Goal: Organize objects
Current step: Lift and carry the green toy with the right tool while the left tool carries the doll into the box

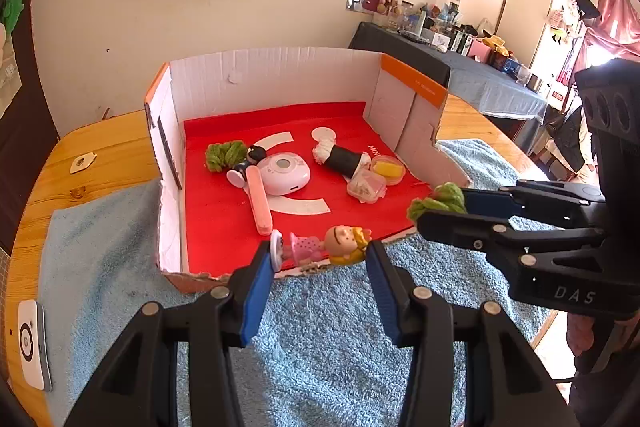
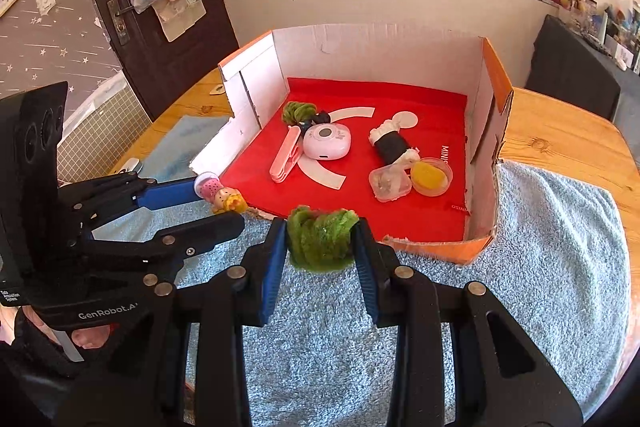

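left claw (image 1: 316, 259) grips glossy plastic blonde doll in pink dress (image 1: 324, 245), long axis crosswise, head rightward, at box's front edge | right claw (image 2: 320, 247) clamps fuzzy green yarn tuft (image 2: 320, 237) over fluffy blue towel (image 2: 520, 267)

left gripper (image 1: 318, 253) reaching forward, blue-padded fingers (image 1: 256, 291) closing on a small doll lying sideways between them | right gripper (image 2: 322, 239) reaching forward alongside, just right of the left, its fingers (image 2: 276, 267) pinching a fuzzy green item | both tips sitting level, close together, not touching
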Available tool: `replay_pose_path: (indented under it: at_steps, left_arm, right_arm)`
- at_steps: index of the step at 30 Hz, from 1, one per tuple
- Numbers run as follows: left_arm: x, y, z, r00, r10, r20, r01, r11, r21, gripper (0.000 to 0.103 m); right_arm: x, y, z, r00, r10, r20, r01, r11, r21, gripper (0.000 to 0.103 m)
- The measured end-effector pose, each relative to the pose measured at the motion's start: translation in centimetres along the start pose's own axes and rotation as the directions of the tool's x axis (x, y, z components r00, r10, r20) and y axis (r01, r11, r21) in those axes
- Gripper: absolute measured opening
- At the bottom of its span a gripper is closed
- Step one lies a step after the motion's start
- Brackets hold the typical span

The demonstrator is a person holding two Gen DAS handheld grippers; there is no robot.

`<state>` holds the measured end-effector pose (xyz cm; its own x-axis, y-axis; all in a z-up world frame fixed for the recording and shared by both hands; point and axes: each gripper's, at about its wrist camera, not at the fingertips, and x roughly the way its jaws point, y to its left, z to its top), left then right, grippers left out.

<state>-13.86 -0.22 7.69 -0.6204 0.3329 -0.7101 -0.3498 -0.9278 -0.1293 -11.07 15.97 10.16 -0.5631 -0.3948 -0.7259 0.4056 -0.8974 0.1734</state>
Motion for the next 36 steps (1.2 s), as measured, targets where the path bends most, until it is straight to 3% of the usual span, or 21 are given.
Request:
replay_pose_path:
  at_steps: [10, 23, 30, 36]
  left_arm:
    - [2.9, 1.1, 1.9, 0.997, 0.005, -0.072, -0.005, 1.0, 0.0, 0.049]
    - [6.6, 2.2, 1.6, 0.975, -0.011, -0.223, 0.015, 1.0, 0.016, 0.049]
    - [7.8, 2.8, 1.7, 0.966, 0.005, -0.26, -0.002, 1.0, 0.013, 0.049]
    - [8.2, 2.9, 2.1, 0.969, -0.007, -0.246, 0.006, 1.0, -0.003, 0.049]
  right_arm:
    - [3.4, -2.4, 1.9, 0.996, 0.017, -0.092, -0.013, 0.999, 0.053, 0.032]
    - [6.7, -3.5, 2.4, 0.978, -0.004, -0.208, 0.014, 0.999, 0.045, 0.032]
    - [7.7, -3.8, 2.2, 0.969, -0.017, -0.245, 0.029, 0.999, 0.046, 0.032]
    - [8.3, -3.9, 2.2, 0.969, -0.029, -0.247, 0.043, 0.998, 0.052, 0.032]
